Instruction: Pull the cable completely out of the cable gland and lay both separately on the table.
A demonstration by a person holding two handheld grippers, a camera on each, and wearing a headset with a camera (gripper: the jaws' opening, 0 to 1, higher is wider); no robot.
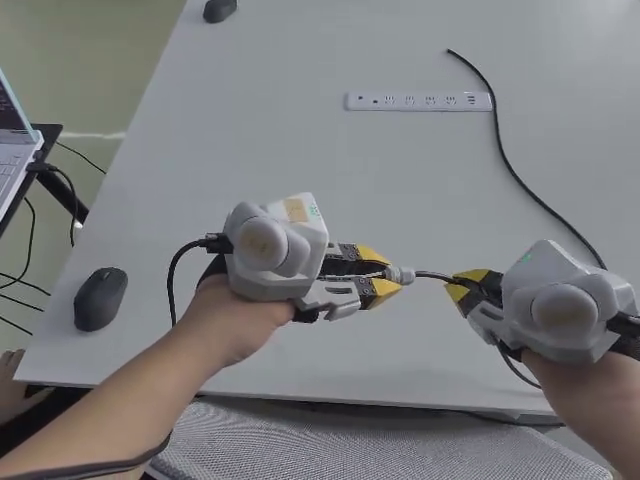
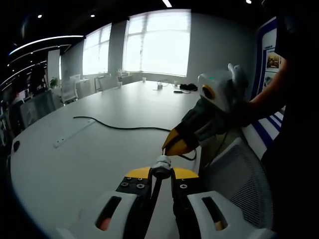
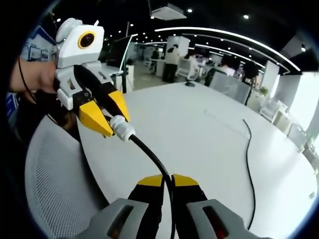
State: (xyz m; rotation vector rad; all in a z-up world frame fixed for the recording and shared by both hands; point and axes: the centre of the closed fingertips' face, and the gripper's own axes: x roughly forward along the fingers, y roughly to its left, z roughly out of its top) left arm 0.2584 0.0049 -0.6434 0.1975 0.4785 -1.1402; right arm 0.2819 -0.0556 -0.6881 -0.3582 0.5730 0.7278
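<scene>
My left gripper (image 1: 385, 276) is shut on a small grey cable gland (image 1: 398, 273), whose round head pokes out past the yellow fingertips (image 2: 160, 167). A thin black cable (image 1: 432, 277) runs from the gland (image 3: 122, 128) to my right gripper (image 1: 462, 288), which is shut on it a short way along (image 3: 167, 182). Both grippers hover just above the white table (image 1: 330, 180) near its front edge, tips facing each other. In the left gripper view the right gripper (image 2: 175, 143) closes in from the right; in the right gripper view the left gripper (image 3: 107, 119) holds the gland at upper left.
A white power strip (image 1: 418, 101) lies at the back of the table with its black cord (image 1: 520, 175) trailing toward the right front. A dark mouse (image 1: 99, 297) sits at the left front edge, another (image 1: 219, 10) at the far back. A mesh chair (image 1: 300, 450) is below.
</scene>
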